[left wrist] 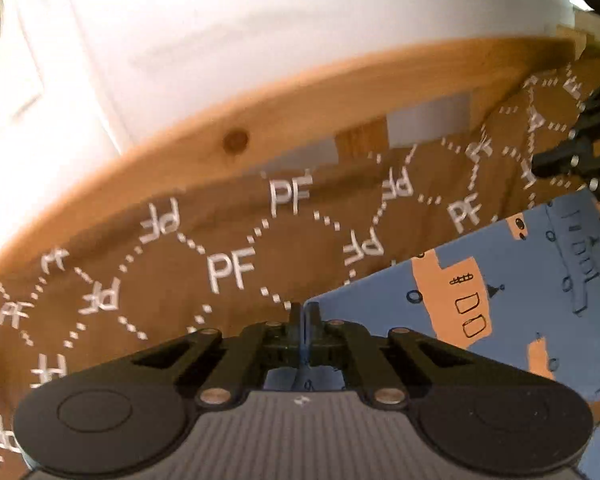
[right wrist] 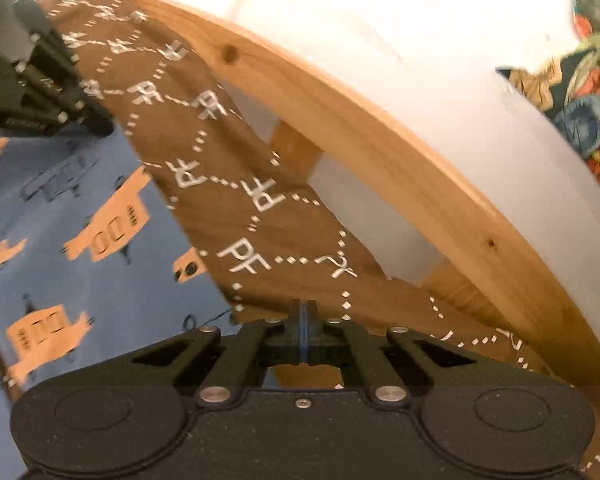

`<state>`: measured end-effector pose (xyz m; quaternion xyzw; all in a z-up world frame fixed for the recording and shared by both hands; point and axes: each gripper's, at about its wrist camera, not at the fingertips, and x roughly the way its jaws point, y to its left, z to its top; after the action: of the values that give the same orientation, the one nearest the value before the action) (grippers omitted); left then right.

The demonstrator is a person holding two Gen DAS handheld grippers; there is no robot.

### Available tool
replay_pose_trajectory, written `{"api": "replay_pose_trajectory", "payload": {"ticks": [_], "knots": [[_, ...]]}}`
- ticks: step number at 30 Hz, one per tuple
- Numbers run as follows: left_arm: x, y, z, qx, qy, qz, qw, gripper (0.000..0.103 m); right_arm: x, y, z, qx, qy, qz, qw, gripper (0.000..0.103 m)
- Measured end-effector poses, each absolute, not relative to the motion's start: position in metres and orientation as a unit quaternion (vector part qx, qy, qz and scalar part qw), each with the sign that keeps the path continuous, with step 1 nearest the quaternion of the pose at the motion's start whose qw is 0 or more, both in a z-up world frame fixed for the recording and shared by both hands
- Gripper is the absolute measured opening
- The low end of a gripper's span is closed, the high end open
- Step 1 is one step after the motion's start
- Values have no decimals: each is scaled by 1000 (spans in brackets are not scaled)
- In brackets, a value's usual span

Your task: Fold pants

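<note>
Blue patterned pants (left wrist: 500, 280) lie on a brown "PF"-printed cover (left wrist: 180, 264), their far ends cut off. The left gripper (left wrist: 305, 314) and right gripper (right wrist: 305, 312) each pinch the fabric's edge, jaws closed. A wooden frame (right wrist: 340, 120) behind is blurred.

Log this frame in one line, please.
stage: lift | left gripper: shut on blue pants | right gripper: shut on pants edge | surface: brown PF cloth
</note>
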<state>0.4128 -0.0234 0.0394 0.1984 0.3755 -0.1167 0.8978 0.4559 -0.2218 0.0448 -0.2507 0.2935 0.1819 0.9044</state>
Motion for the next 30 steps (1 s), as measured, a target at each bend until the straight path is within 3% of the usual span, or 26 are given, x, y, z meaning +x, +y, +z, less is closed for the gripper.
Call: {"api": "replay_pose_trajectory", "payload": {"ticks": [3,5,6,7,10,13,20,23,26,27,28,29,30], "knots": [[417,-20,26,196,392,-127,890,10,463,-224,36,-243,307,191,900,0],[415,-10,31,181,393,-135,891,33,462,-228,35,-231,305,204,901,22],[413,-4,33,176,389,-140,893,57,462,-231,36,-226,302,211,902,28],[409,6,38,171,380,-146,897,71,462,-233,38,-220,298,216,903,38],[403,33,56,162,365,-162,902,74,461,-237,46,-188,290,230,910,58],[403,64,70,148,385,-170,895,74,464,-233,52,-156,293,260,907,64],[399,98,61,129,456,-197,858,73,474,-196,44,-186,341,315,866,65],[400,101,52,122,477,-197,848,68,476,-192,39,-193,362,312,857,64],[404,102,44,105,499,-199,837,56,478,-196,33,-179,377,307,855,55],[406,102,43,95,505,-204,834,46,480,-197,32,-175,381,305,855,51],[408,102,41,87,510,-206,830,26,480,-198,30,-174,384,305,854,40],[409,101,40,81,515,-207,828,14,481,-198,29,-175,387,305,853,26],[407,100,39,82,517,-202,828,5,480,-198,28,-178,387,306,851,21]]}}
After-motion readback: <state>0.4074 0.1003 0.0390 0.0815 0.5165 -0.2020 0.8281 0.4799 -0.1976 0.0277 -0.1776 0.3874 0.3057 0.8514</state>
